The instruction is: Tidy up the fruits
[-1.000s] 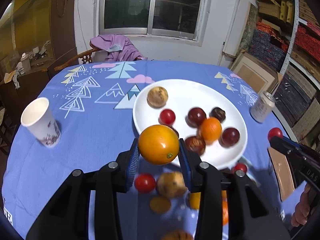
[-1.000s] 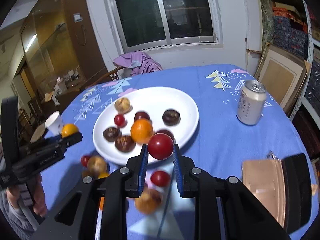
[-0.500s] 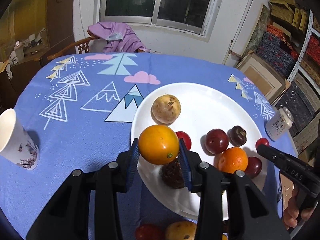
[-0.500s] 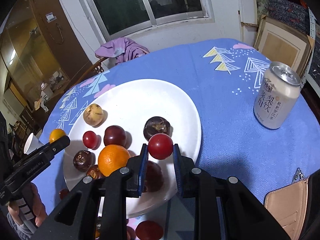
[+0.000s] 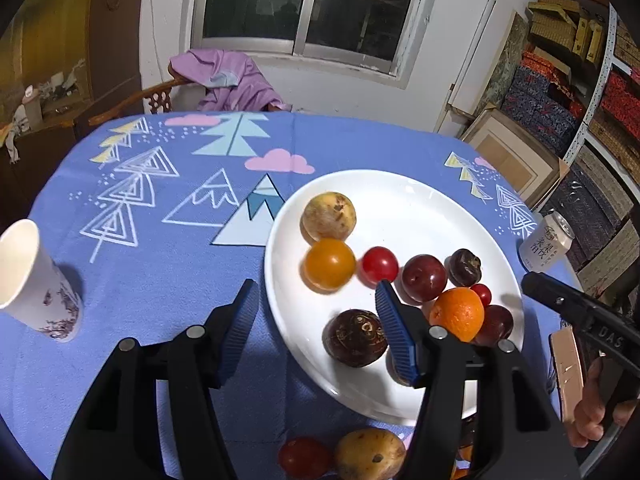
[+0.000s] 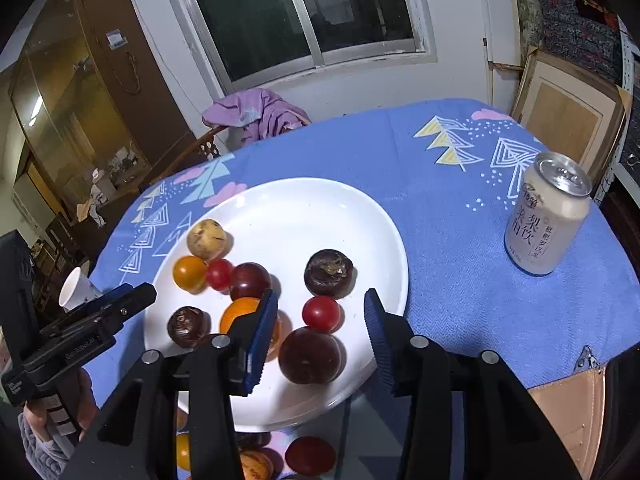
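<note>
Now both tools hang wide over the white plate (image 5: 400,200) with nothing in them: the left hand-held gripper (image 5: 316,320) has its blue pads spread apart, and the right hand-held gripper (image 6: 316,334) is just as far open. On the plate, seen from the left wrist, the yellow-orange fruit (image 5: 329,264) sits at about nine o'clock, touching the pale speckled fruit (image 5: 329,216) above it, with a small red one (image 5: 379,265) just beside it; from the right wrist, the little red tomato (image 6: 321,313) lies at roughly five o'clock, right against a big dark plum (image 6: 311,355). Loose fruit waits on the blue bench cloth (image 5: 160,272) at six o'clock below the rim, among it a brownish one (image 5: 370,454) and a red one (image 5: 304,456). My read: the smart move is to draw both tools straight back before swinging down, so the pads don't nudge the settled pile, then take the strays one apiece, squeezing gently since they look ready to roll. For writing, the can (image 6: 548,216) carries Chinese characters, and the letters "DAS" show on the right tool's body in the left wrist view.
</note>
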The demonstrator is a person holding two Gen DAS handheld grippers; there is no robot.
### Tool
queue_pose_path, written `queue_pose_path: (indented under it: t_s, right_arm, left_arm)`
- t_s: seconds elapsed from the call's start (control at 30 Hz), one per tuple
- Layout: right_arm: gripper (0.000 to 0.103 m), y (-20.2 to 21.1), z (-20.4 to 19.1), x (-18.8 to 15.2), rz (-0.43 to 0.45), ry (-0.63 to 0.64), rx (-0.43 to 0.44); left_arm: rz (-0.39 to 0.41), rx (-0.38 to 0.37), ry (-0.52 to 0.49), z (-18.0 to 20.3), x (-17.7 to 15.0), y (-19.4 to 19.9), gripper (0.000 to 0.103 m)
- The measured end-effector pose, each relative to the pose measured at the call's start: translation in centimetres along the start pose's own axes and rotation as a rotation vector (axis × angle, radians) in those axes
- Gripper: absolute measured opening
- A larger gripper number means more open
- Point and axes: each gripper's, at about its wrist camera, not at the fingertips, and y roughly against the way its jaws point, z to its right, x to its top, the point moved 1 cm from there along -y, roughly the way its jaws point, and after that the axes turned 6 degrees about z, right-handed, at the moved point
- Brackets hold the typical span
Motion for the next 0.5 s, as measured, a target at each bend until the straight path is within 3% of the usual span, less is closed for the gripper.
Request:
queue_pose_path:
  t_s: [0.1,0.2,0.3,0.37,0.5]
  right_arm:
    - [0.061,2.1,-0.9,0.2,0.043,0.016,0.017]
    - [0.061,4.6,-1.9,-0.3,0.077,0.052,0.035]
    - [0.071,7.3,-2.6,-1.6,0.120,0.084,0.041]
    - [0.072,8.6,-2.9,-2.6,0.138,0.101,0.025]
    - [0.073,10.4,-2.4,-5.6,0.138,0.093,0.018]
  left_arm:
    - [0.049,0.027,-0.023,0.4,-0.2,2.0,0.067]
    - [0.084,0.062,-0.065,1.0,-0.8,3.8,0.068]
    - [0.116,0.120,-0.107,1.4,-1.3,6.1,0.068]
    - [0.119,0.119,-0.086,1.2,-2.0,7.6,0.073]
    - [0.135,0.143,-0.059,0.3,-6.1,11.3,0.081]
